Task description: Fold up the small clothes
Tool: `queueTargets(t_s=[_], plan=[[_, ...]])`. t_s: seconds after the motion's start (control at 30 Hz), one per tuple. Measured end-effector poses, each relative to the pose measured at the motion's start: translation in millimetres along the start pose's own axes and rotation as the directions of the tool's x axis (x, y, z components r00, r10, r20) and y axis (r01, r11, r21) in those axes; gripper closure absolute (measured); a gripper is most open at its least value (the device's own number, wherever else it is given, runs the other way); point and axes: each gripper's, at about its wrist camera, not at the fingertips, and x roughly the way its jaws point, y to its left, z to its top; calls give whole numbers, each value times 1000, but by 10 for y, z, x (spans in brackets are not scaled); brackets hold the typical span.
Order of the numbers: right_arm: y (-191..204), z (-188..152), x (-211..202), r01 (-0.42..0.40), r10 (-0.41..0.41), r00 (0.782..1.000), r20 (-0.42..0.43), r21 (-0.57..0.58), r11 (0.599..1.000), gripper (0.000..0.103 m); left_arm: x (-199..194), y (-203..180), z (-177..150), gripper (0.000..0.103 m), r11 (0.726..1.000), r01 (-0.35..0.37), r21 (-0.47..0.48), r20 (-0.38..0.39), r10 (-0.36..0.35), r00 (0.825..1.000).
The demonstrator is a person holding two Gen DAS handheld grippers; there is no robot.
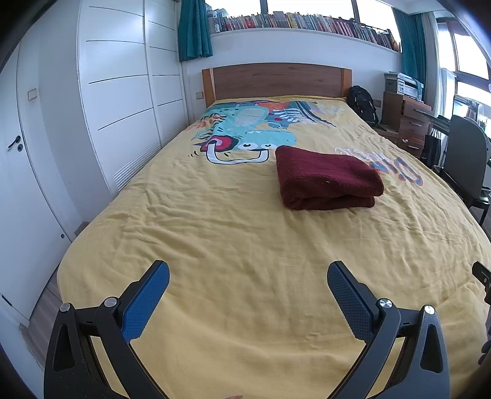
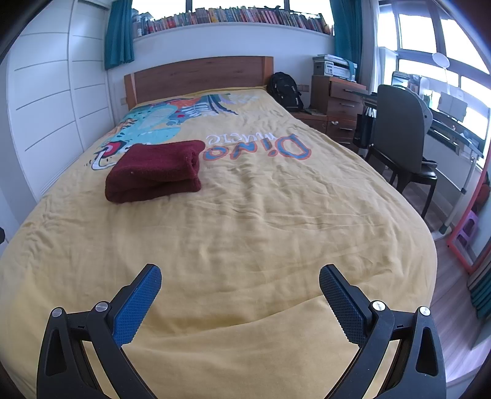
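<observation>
Item 1: left gripper [image 1: 248, 273], jaws standing wide apart with nothing between them, blue pads [image 1: 147, 302] facing inward. It is hovering over the near end of the bed, well short of the cloth.

Item 2: right gripper [image 2: 241, 276], likewise spread and gripping nothing, hanging above the foot of the yellow bedspread [image 2: 245, 214]. A small dark part of it is showing at the right edge of the left wrist view.

Item 3: dark red cloth [image 1: 325, 179], thick and fleecy, lying folded into a compact block on the bedspread around the middle of the bed. Its doubled layers are showing along the near edge. It is sitting just beside the cartoon dinosaur print [image 1: 242, 132] and overlapping the start of the "Dino" lettering [image 2: 260, 145]. Neither gripper is touching it.

Item 4: wooden headboard [image 1: 276, 79], standing at the far end of the bed.

Item 5: window ledge shelf [image 2: 230, 26], holding a long row of upright books [image 2: 233, 15] between teal curtains [image 1: 193, 30].

Item 6: wooden drawer unit [image 2: 340, 104], drawers shut, carrying a printer [image 2: 334, 67] on top; contents cannot be told.

Item 7: black backpack [image 2: 285, 90], leaning between bed and drawers, closed.

Item 8: dark chair [image 2: 402, 138], standing at a desk to the right.
</observation>
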Motion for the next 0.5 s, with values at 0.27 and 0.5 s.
queueTargets(t_s=[0.27, 0.5], plan=[[-26, -3, 9, 4, -4, 1000, 1, 2, 1000, 0, 9, 2, 5, 1, 1000, 4, 6, 2, -4, 1000], [-32, 0, 10, 5, -5, 1000, -1, 2, 1000, 0, -1, -12, 1, 1, 1000, 3, 5, 3, -3, 1000]])
